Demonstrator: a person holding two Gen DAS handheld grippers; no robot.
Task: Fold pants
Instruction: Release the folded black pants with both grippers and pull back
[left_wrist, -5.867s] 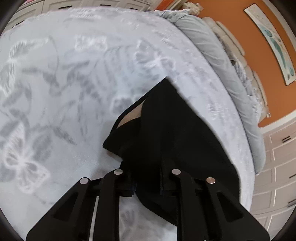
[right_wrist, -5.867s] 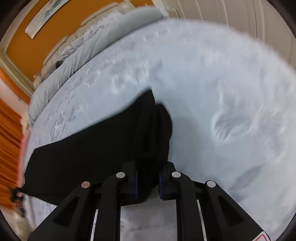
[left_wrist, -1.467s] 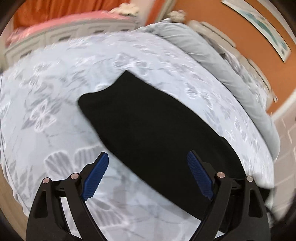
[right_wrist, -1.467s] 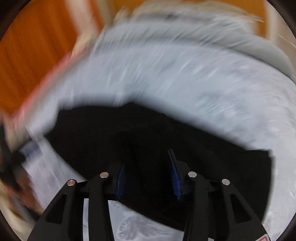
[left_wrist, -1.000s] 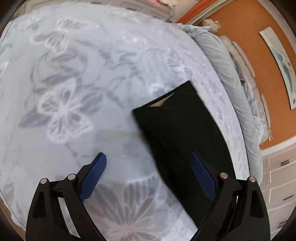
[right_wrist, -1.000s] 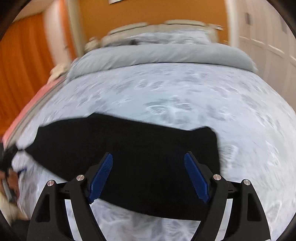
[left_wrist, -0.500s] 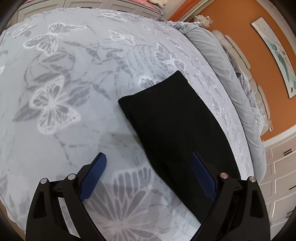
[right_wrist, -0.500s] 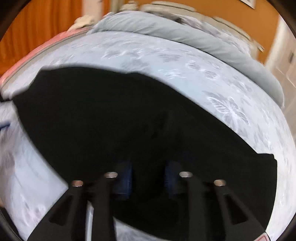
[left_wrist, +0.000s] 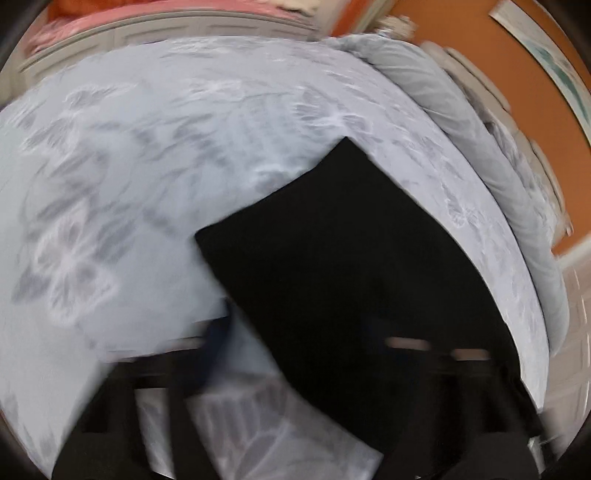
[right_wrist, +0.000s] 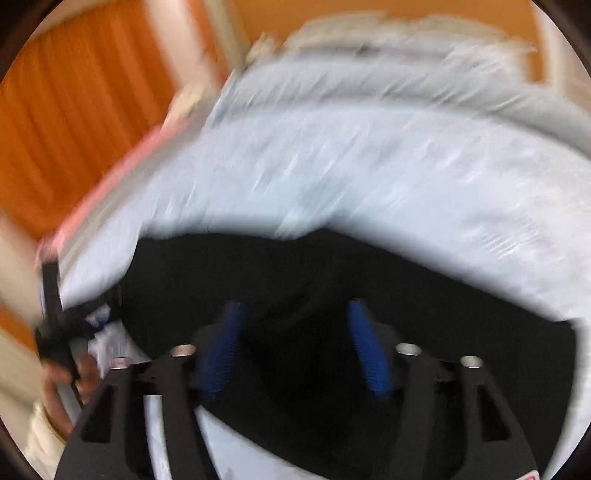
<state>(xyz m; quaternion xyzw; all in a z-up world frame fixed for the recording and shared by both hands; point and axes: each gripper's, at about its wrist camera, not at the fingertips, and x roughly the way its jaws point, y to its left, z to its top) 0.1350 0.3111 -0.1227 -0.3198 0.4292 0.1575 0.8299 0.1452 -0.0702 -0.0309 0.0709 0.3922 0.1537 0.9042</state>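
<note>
Black pants (left_wrist: 343, 266) were laid flat on a pale butterfly-print bedspread (left_wrist: 129, 177); both views were blurred.

The left gripper (left_wrist: 295, 354) was caught closing, its fingers smeared by motion; the near corner of the pants lay between them, but whether the pads pressed the cloth could not be told. The right gripper (right_wrist: 295, 347) was seen opening, blue pads (right_wrist: 369, 350) spread wide over the pants' near edge, no cloth pinched. A hand (right_wrist: 62, 384) on the other tool's handle was noted at the right view's lower left; orange curtain (right_wrist: 74, 122) behind. A red mark at that gripper's lower corner was cut off; no writing could be read.
</note>
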